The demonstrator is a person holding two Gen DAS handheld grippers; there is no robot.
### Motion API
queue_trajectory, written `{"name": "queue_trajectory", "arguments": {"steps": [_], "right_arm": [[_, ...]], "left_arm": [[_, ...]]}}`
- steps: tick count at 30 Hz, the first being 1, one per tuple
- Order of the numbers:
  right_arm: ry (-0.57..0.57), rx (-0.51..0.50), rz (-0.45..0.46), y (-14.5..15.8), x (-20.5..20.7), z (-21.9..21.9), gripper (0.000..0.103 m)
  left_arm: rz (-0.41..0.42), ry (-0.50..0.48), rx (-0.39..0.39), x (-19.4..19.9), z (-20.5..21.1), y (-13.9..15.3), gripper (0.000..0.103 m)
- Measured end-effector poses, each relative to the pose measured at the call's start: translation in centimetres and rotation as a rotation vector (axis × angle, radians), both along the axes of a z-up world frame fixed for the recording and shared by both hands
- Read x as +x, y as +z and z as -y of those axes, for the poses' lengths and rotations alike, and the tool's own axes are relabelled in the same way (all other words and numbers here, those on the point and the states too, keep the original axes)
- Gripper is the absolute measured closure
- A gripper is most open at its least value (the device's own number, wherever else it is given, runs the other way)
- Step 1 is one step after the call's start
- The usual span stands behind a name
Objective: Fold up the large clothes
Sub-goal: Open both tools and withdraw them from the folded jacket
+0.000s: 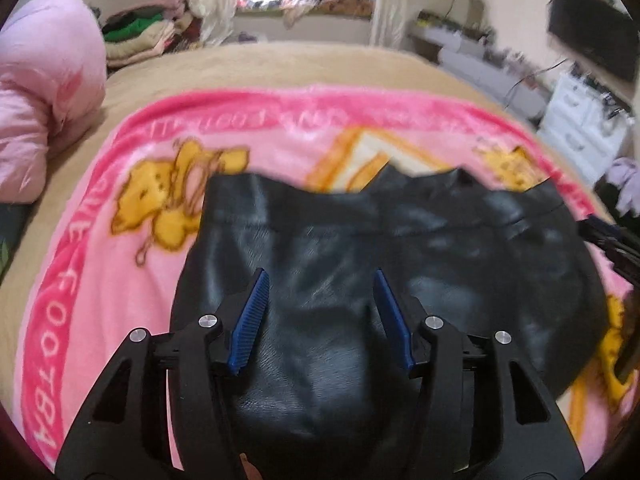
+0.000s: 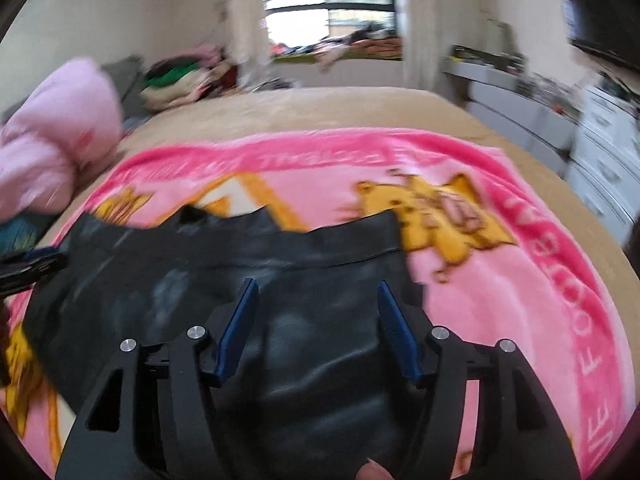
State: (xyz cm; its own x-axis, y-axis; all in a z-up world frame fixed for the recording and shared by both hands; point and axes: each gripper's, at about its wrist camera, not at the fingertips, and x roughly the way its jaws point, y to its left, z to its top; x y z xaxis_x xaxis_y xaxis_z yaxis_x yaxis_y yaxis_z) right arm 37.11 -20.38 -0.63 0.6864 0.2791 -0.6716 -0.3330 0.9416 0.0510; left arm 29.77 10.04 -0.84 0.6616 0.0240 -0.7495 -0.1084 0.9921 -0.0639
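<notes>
A black, shiny leather-like garment (image 1: 440, 240) (image 2: 200, 280) lies folded on a pink cartoon-print blanket (image 1: 100, 264) (image 2: 500, 300) spread over the bed. My left gripper (image 1: 320, 274) hovers over the garment's left part, its blue pads apart and nothing pinched between them. My right gripper (image 2: 317, 282) stands open the same way over the garment's right part. Each gripper also shows at the edge of the other's view: the right gripper (image 1: 608, 240) at the garment's right side, the left gripper (image 2: 28, 266) at its left side. The near edge of the garment is hidden under the fingers.
A bunched pink duvet (image 1: 44, 92) (image 2: 52, 148) lies at the bed's left. Beige sheet (image 1: 280, 64) stretches beyond the blanket. A stack of folded clothes (image 1: 136, 36) sits at the far left, white drawers (image 1: 580, 120) and a dark screen (image 1: 592, 32) on the right.
</notes>
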Motion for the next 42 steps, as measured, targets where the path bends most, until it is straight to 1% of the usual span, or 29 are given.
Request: {"name": "queue_trajectory", "arguments": {"steps": [2,4,5,7,8,9,11,14,15,16,17,19,21,23,24,25,27,28,31,34,37,38,39,41,42], "right_arm": [[0.019,-0.035,-0.041,-0.9,0.2,-1.1,0.043],[-0.008,-0.097,-0.104,-2.5,0.9,-1.5,0.042],[-0.021,-0.096,-0.147,-3.7,1.4,-1.3,0.042],[-0.041,-0.044,-0.184,-4.7,1.8,-0.7,0.042],[-0.054,-0.018,-0.195,-5.0,1.9,-0.4,0.042],[-0.057,-0.014,-0.192,-5.1,1.9,-0.4,0.042],[-0.056,-0.029,-0.180,-5.1,1.7,-0.6,0.042],[-0.051,-0.022,-0.168,-4.6,1.3,-0.5,0.041],[-0.056,-0.020,-0.166,-4.2,1.0,-0.4,0.041],[-0.060,-0.023,-0.165,-3.9,0.8,-0.4,0.038],[-0.065,-0.030,-0.160,-3.3,0.5,-0.3,0.036],[-0.067,-0.039,-0.132,-2.3,-0.1,-0.1,0.029],[-0.081,-0.033,-0.110,-1.6,-0.6,0.5,0.026],[-0.110,-0.014,-0.095,-1.0,-1.2,1.3,0.024],[-0.119,0.001,-0.093,-0.8,-1.4,1.8,0.021],[-0.125,0.019,-0.094,-0.7,-1.7,2.3,0.018],[-0.141,0.046,-0.102,-0.5,-2.4,3.3,0.015],[-0.147,0.049,-0.105,-0.6,-2.6,3.6,0.015],[-0.162,0.054,-0.127,-1.0,-3.7,4.9,0.015],[-0.186,0.099,-0.170,-1.8,-4.9,6.5,0.015],[-0.182,0.160,-0.214,-2.6,-5.7,7.5,0.015],[-0.171,0.193,-0.244,-3.1,-5.9,7.8,0.015],[-0.167,0.211,-0.257,-3.4,-6.1,8.0,0.015],[-0.153,0.240,-0.287,-4.1,-6.3,8.0,0.021],[-0.152,0.235,-0.293,-4.3,-6.3,7.9,0.025]], "left_arm": [[-0.036,0.022,0.023,0.4,-0.6,-1.5,0.057],[-0.044,0.033,0.025,0.5,-1.2,-2.5,0.055],[-0.047,0.030,0.012,0.6,-1.4,-3.1,0.055],[-0.058,0.025,0.006,0.8,-1.6,-3.7,0.054],[-0.059,0.025,0.004,0.8,-1.7,-3.9,0.054],[-0.058,0.026,0.000,0.8,-1.7,-3.9,0.054],[-0.054,0.029,-0.006,0.7,-1.7,-3.7,0.055],[-0.045,0.031,0.015,0.5,-1.3,-3.2,0.055],[-0.045,0.035,0.029,0.5,-1.1,-2.9,0.051],[-0.046,0.039,0.036,0.4,-0.9,-2.7,0.043],[-0.044,0.043,0.041,0.4,-0.8,-2.5,0.041],[-0.044,0.046,0.038,0.2,-0.7,-2.2,0.034],[-0.042,0.046,0.041,0.0,-0.5,-1.8,0.029],[-0.039,0.048,0.055,-0.4,-0.3,-1.4,0.023],[-0.034,0.055,0.064,-0.7,-0.2,-1.0,0.017],[-0.030,0.059,0.066,-0.9,-0.2,-0.9,0.014],[-0.017,0.068,0.061,-1.6,-0.3,-0.3,0.013],[-0.014,0.073,0.062,-1.9,-0.4,-0.1,0.010],[-0.018,0.093,0.066,-2.9,-1.0,0.2,0.009],[-0.040,0.112,0.053,-4.0,-1.9,0.0,0.009],[-0.056,0.124,0.041,-5.1,-2.7,-0.2,0.009],[-0.060,0.125,0.025,-5.5,-3.0,-0.4,0.009],[-0.068,0.129,-0.009,-6.2,-3.6,-0.8,0.009],[-0.084,0.141,-0.050,-6.9,-4.3,-1.6,0.009],[-0.100,0.139,-0.089,-7.2,-4.7,-2.3,0.009]]}}
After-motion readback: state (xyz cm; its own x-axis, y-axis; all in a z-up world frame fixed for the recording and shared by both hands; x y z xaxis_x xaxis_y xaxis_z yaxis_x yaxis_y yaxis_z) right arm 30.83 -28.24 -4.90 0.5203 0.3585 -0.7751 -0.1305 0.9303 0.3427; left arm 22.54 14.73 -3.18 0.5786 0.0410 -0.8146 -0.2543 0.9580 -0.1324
